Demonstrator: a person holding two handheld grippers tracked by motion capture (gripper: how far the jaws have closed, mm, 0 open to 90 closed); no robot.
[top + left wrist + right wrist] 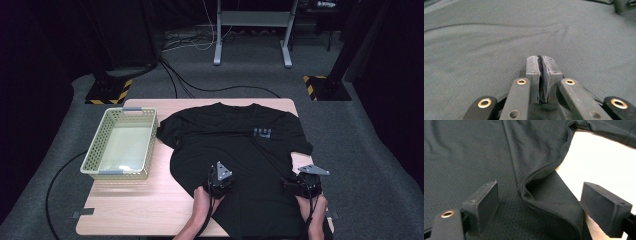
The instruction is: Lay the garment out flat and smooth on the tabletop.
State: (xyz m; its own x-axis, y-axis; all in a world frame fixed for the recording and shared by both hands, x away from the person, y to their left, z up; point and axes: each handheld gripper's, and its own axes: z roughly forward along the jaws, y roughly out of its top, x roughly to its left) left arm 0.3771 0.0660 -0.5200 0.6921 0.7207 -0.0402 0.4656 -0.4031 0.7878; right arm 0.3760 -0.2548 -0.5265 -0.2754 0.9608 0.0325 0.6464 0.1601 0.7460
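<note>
The black T-shirt (235, 155) lies flat on the wooden table (135, 205), collar at 12 o'clock. The left gripper (540, 60), jaws pressed together on a pinch of its fabric, sits at 7 o'clock. The right gripper (539, 202), jaws wide, straddles the folded side hem at 4 o'clock. A green basket (120, 145) stands at 9 o'clock.

Dim dark room, table lit from above; gripper views sharp, table overexposed.
</note>
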